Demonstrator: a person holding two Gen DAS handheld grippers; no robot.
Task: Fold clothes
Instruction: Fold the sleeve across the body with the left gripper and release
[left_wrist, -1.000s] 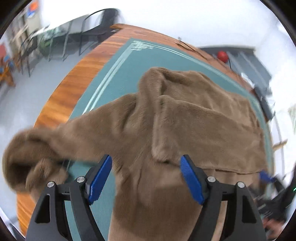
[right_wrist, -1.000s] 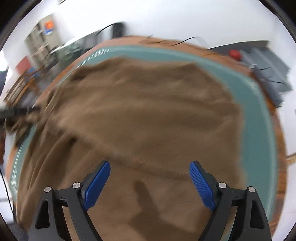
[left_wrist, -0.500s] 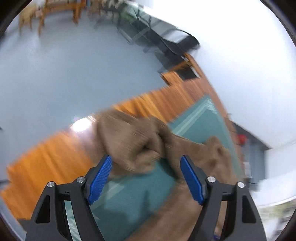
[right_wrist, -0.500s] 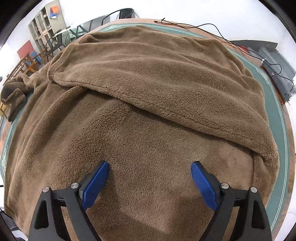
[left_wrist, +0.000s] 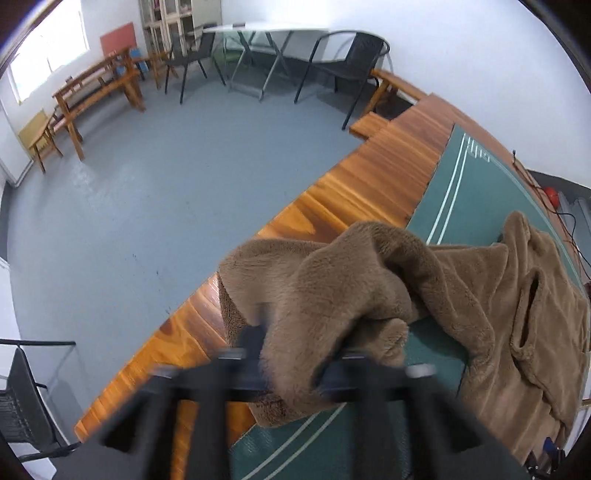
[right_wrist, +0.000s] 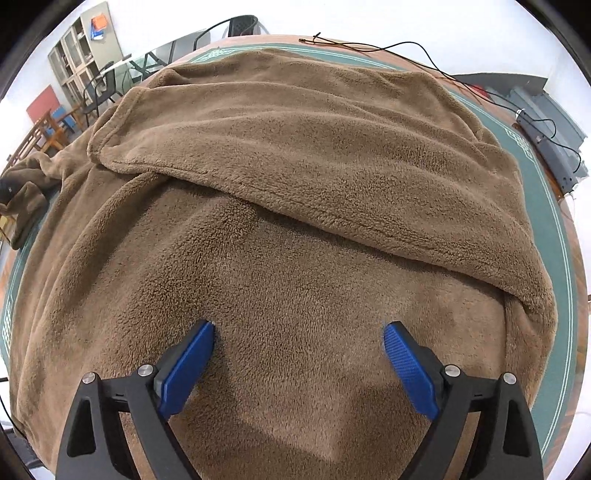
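Left claw (left_wrist: 291, 363) pinches the brown sleeve (left_wrist: 332, 280) at the table edge (left_wrist: 332, 192).

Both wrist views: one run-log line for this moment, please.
left gripper: shut on sleeve | right gripper: open, over brown fleece garment | table: garment partly folded

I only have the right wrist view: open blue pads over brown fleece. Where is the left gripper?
Observer: The left gripper is shut on the sleeve end of the brown fleece garment, at the table's edge.
Operator: Is that sleeve on the mat?
Observer: Partly; it bunches over the seam between the green mat and the wooden table.
Operator: Anything beyond that edge?
Observer: Grey floor, with a black chair and wooden benches farther back.
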